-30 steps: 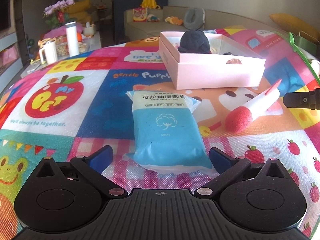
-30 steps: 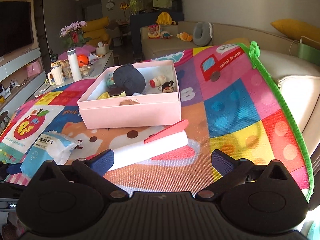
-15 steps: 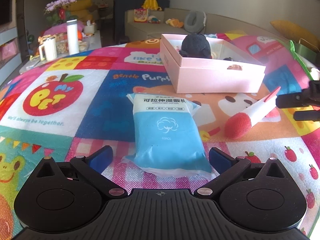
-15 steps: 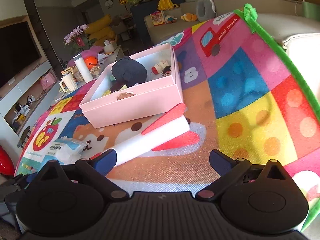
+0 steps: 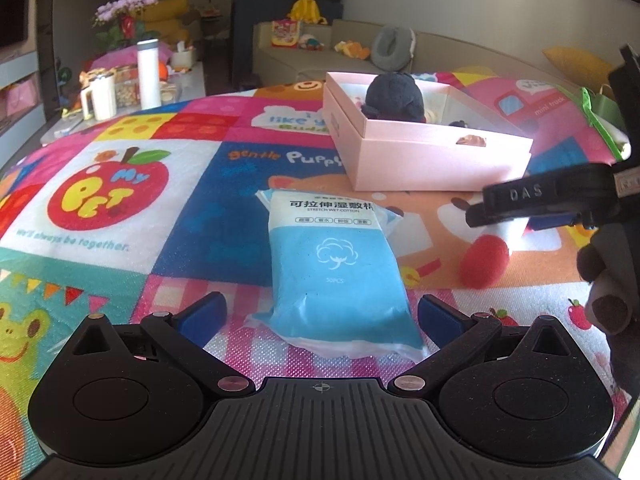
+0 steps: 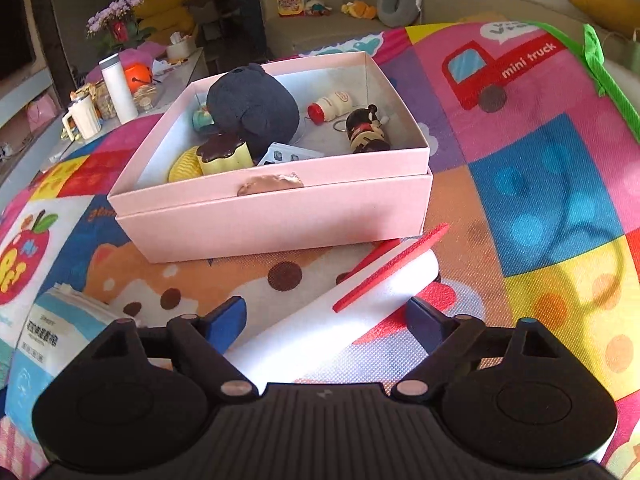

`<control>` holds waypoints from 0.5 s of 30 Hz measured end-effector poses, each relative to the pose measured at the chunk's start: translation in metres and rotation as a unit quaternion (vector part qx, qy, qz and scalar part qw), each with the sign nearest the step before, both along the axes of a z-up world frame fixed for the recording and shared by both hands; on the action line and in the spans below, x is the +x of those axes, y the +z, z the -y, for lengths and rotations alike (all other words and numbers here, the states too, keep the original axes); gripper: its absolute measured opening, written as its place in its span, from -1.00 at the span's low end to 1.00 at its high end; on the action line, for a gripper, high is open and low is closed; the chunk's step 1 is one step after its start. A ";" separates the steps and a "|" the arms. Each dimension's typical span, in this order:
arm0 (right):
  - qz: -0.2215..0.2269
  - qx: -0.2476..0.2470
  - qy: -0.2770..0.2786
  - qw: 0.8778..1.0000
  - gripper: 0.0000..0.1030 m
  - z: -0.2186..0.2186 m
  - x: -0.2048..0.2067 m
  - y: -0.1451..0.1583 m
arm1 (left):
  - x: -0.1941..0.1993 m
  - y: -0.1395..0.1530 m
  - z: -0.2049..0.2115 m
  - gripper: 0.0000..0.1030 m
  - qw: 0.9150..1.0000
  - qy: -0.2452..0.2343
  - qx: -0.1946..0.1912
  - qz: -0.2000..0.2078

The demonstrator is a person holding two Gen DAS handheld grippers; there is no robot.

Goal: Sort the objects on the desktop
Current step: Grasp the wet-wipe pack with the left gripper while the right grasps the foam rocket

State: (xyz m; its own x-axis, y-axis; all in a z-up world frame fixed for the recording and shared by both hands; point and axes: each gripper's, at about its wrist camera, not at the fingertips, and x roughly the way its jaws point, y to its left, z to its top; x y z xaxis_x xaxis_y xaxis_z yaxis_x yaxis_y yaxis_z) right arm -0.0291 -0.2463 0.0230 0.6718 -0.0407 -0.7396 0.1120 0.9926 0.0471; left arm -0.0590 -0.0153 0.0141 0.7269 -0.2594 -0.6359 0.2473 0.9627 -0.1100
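The right tongs [image 6: 326, 322] stand over the foam rocket [image 6: 340, 312], a white tube with red fins and a red round nose. Their blue pads are on both sides of the white body but do not press it yet; the jaws have just been closing with the rocket between them. The rocket lies flat on the colourful mat [image 6: 560, 200], pointing away from the tongs toward the pink box [image 6: 280, 216], so I judge the approach from its tail end is chosen to take it across the narrow body.

The left tongs [image 5: 320, 316] are wide open, with the near end of the blue pack of wet cotton [image 5: 336, 264] lying between the pads, not touched. They seem to wait there for their own grasp.

The box stands just beyond the rocket and already holds a dark plush toy [image 6: 252, 112], a small bottle and other toys; probably it is the place for sorting.

The right wrist view looks down into the box and shows its contents. The left wrist view shows only the box wall and the top of the plush, but it shows the rocket's red nose [image 5: 484, 260] and the right tongs from the side, with the person's fingers [image 5: 600, 280] on the handle.
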 end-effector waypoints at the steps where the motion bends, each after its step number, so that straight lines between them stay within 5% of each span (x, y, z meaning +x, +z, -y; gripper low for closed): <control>1: 0.001 0.000 0.016 1.000 0.54 0.003 -0.005 0.001 | 0.000 0.001 -0.002 1.00 1.000 0.002 -0.010 0.000; 6: -0.002 -0.026 0.075 0.997 0.42 0.023 -0.042 0.006 | 0.007 0.007 -0.006 1.00 0.998 -0.004 -0.057 -0.009; 11: 0.019 -0.102 0.090 0.991 0.42 0.036 -0.072 0.007 | 0.020 0.012 0.018 1.00 1.000 -0.017 -0.007 0.011; 15: 0.007 -0.066 0.074 0.995 0.42 0.045 -0.066 0.001 | 0.034 0.011 0.030 1.00 1.000 -0.017 0.020 0.010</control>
